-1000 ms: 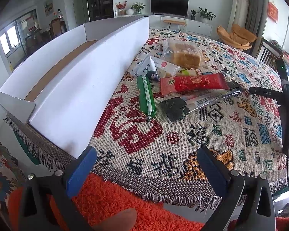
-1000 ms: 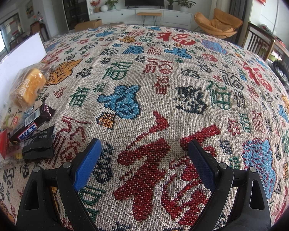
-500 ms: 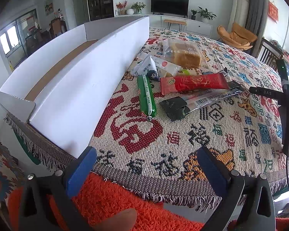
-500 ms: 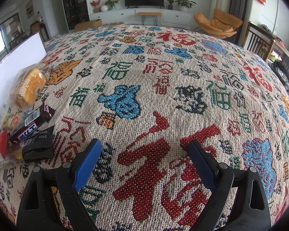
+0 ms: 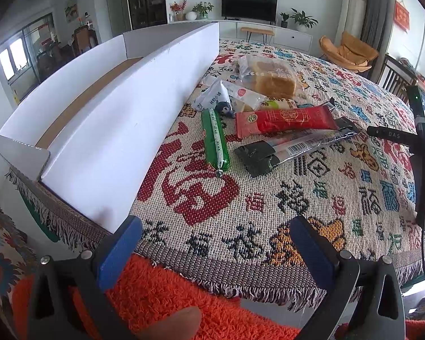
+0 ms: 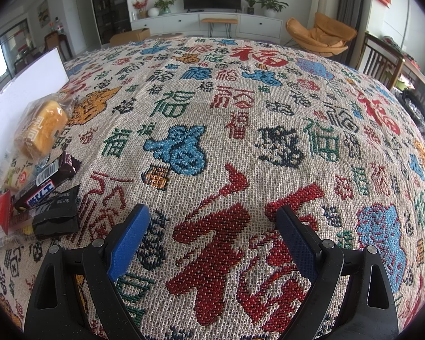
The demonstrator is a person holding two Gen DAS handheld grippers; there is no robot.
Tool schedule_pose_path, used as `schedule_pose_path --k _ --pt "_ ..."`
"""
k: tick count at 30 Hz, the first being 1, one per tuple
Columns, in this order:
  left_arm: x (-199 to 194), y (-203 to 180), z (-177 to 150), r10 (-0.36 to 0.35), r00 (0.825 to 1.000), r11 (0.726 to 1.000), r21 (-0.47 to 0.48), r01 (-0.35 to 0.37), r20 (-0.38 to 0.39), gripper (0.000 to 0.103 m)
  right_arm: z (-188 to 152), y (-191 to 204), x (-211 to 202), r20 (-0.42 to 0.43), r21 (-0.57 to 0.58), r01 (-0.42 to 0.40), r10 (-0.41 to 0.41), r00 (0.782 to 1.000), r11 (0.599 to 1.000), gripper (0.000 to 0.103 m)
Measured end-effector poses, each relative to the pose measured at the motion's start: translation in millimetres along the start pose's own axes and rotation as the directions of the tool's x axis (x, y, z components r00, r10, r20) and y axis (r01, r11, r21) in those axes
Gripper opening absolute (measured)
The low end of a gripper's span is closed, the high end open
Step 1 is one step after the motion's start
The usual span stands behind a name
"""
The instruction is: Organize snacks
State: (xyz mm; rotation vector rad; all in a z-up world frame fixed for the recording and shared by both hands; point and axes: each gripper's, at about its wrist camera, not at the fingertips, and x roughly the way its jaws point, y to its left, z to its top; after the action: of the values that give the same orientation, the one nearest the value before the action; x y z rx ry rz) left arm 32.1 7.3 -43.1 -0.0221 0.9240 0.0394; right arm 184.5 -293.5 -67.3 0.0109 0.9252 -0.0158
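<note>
Nothing has moved since the earlier frames: both of my grippers sit where they were, and the snack pile is unchanged. On my left wrist view the left gripper (image 5: 215,243) hangs at the near edge of the woven tablecloth (image 5: 311,198), its two blue fingers spread wide and holding nothing. Ahead of it I count one long white box (image 5: 107,130) standing open along the left side, with the snacks lying just beside its near wall. I count one green sausage stick (image 5: 214,141), one red packet (image 5: 286,120), one black-ended clear packet (image 5: 294,150), one white pouch (image 5: 212,97), one bagged loaf of bread (image 5: 269,76), and one pale wrapped snack (image 5: 242,93) between pouch and loaf; more may lie underneath, I cannot tell. On my right wrist view the right gripper (image 6: 212,238) hovers over bare cloth well to the right of the pile, its two blue fingers likewise spread wide and empty. From there I also see one dark chocolate bar (image 6: 46,181) lying among the pile, near the bread.
</note>
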Motion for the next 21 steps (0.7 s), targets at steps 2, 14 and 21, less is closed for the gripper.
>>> schedule_pose_path --k 2,14,21 --pt "0.1 -0.3 -0.1 0.000 1.000 1.000 0.000 0.000 -0.001 0.103 0.0 -0.6 0.0 0.000 0.000 0.000 0.000 1.000 1.000 0.093" --pt "2.9 -1.0 1.2 -0.002 1.000 1.000 -0.002 0.002 -0.003 0.103 0.1 0.1 0.0 0.000 0.000 0.000 0.000 1.000 1.000 0.093" --pt "1.2 0.2 0.3 0.006 1.000 1.000 -0.007 -0.006 -0.007 0.103 0.1 0.1 0.0 0.000 0.000 0.000 0.000 1.000 1.000 0.093"
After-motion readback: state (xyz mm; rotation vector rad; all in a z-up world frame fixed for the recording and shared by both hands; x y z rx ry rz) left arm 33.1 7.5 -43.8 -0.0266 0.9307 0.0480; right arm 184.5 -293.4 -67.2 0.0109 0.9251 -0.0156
